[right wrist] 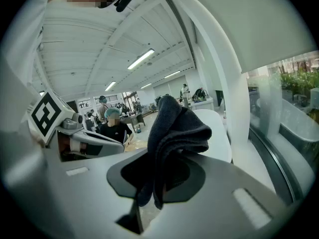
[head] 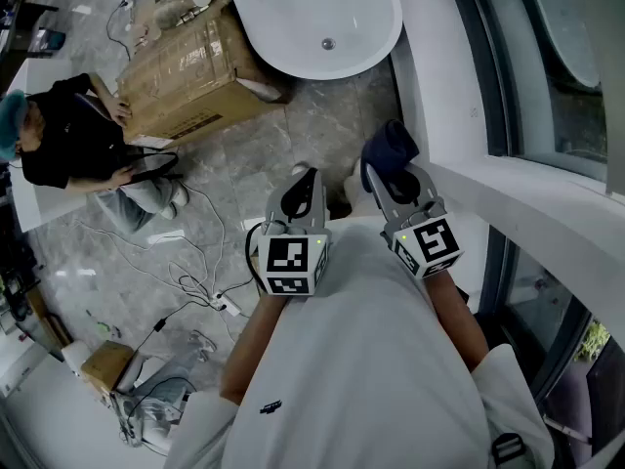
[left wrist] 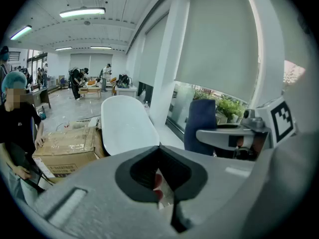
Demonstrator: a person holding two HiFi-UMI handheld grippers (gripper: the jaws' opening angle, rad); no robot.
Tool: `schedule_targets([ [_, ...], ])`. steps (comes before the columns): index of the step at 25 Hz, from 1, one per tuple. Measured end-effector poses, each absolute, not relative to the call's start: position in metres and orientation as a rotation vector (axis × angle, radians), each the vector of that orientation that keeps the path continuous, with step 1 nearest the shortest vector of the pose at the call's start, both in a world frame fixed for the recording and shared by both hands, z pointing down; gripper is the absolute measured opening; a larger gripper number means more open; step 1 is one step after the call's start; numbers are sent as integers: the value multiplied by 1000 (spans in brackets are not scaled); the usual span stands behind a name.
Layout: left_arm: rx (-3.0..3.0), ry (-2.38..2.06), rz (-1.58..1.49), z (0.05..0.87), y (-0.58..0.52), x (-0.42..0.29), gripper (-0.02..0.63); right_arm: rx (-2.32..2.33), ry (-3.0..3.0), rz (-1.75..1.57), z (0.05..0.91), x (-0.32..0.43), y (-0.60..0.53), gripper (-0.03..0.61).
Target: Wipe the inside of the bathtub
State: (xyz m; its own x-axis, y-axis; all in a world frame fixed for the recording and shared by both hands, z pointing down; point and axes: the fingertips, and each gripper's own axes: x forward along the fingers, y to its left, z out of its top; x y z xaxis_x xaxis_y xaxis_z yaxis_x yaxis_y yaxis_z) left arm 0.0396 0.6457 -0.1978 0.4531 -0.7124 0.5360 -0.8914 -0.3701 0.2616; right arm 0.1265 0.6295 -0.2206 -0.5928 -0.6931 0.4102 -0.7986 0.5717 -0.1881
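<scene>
Right claw [head: 393, 172] pinches dark cloth [head: 389, 147], well short of bathtub rim [head: 379, 39].

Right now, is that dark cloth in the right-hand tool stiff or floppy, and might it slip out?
Likely floppy: the dark cloth folds and droops over the right gripper's jaws. Probably light, since one pinch holds it. It looks soft, not slick, so it should hold while the jaws are shut on it.

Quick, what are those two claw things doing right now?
Left gripper: closed, nothing in it.
Right gripper: closed on a dark cloth.
</scene>
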Motion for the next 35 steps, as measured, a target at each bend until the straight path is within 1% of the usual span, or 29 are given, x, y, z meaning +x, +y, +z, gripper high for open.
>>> schedule_targets([
  [15,2211,-1334,470,-196,632,57,0,1193,-2528,520,-215,135,621,58],
  [24,2202,-1395,448,-204,618,87,-2,1181,-2578,535,-221,167,607,60],
  [35,2242,-1369,501,-198,581,99,0,1234,-2563,565,-212,183,576,60],
])
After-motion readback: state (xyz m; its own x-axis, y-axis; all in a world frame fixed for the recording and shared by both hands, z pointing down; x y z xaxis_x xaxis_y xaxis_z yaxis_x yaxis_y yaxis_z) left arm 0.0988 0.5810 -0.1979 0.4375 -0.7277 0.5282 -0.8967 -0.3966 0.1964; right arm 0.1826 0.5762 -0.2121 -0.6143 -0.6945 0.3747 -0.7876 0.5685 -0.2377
